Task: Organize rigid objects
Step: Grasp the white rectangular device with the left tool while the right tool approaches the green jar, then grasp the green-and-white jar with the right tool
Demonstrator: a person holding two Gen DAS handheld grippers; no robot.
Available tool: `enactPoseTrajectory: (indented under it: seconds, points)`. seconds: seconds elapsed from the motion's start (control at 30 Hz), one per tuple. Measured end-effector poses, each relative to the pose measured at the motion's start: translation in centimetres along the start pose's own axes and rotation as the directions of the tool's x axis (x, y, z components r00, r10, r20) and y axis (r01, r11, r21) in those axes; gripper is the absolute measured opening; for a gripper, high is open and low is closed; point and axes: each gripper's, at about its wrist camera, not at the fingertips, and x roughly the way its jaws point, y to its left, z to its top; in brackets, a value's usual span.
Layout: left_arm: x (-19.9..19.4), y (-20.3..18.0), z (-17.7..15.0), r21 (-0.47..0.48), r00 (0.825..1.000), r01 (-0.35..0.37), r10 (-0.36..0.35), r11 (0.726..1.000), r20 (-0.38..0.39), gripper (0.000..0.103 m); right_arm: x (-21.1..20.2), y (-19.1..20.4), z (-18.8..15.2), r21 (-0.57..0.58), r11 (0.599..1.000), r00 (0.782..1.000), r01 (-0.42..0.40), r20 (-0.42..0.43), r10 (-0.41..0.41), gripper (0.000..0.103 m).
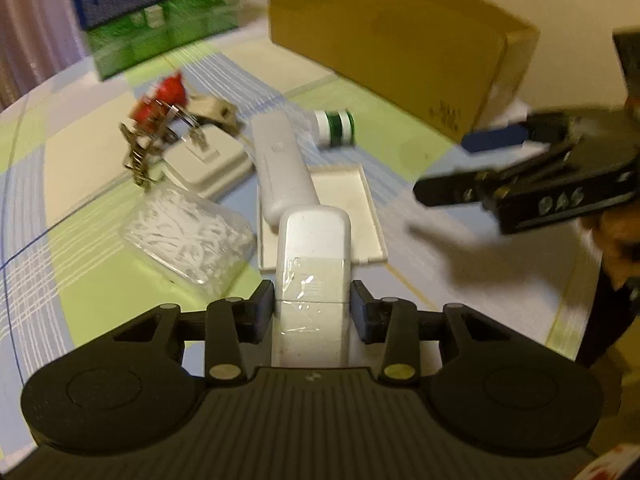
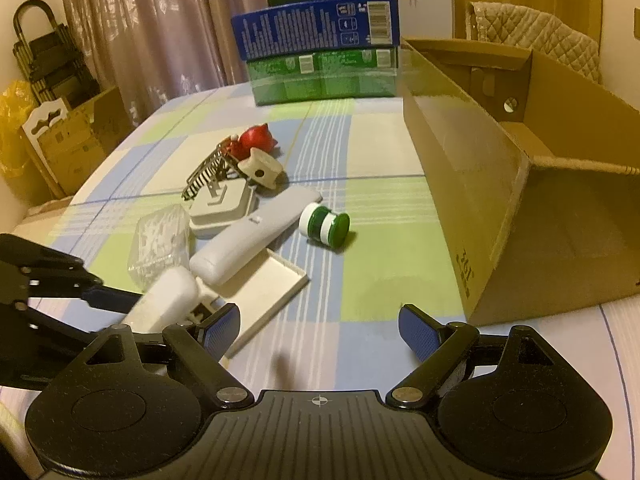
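The white oblong plastic case (image 1: 314, 264), partly wrapped in clear film, sits pinched between the jaws of the left gripper (image 1: 313, 308). Its long axis runs straight ahead along the fingers, and its rounded far end points toward the pile of objects on the counter (image 2: 372, 168), which carries a blue, green and cream checked cloth.

That far end lies over the near edge of a shallow white rectangular tray (image 1: 352, 204). A second, longer grey-white oblong case (image 1: 280, 164) lies directly ahead, resting partly on the tray and nearly in line with the held case. To the left lies a clear plastic packet of small white pieces (image 1: 184, 232); beyond it are a cream square lidded box (image 1: 204, 160), a metal wire comb-like rack (image 1: 144, 152) and a red figurine (image 1: 170, 90). A small green-and-white cylindrical jar (image 1: 336, 128) lies on its side to the right of the long case. A brown open cardboard box (image 2: 520, 184) stands at the right, and blue and green printed cartons (image 2: 320, 52) are stacked at the far edge.

The right gripper (image 2: 320, 328) hangs over bare cloth near the cardboard box, angled downward, its jaws spread wide with nothing between them.
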Motion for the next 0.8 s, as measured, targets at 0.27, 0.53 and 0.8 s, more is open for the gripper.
enactPoseTrajectory:
  seconds: [0.27,0.53,0.8]
  points:
    - [-1.8,3.0,1.4,-0.242,0.984,-0.087,0.122,0.966,0.133,0.035,2.5,0.8,1.4,-0.035,0.999,0.998,0.028,0.053,-0.026,0.063]
    - [-1.5,4.9,2.2,-0.345,0.971,-0.113,0.177,0.932,0.159,0.035,7.0,0.0,4.4,0.037,0.997,0.996,0.071,0.052,-0.072,0.052]
    - [-1.5,5.4,1.8,-0.357,0.969,-0.115,0.184,0.927,0.164,0.035,9.8,0.4,5.0,0.05,0.993,0.994,0.111,0.013,-0.112,0.037]
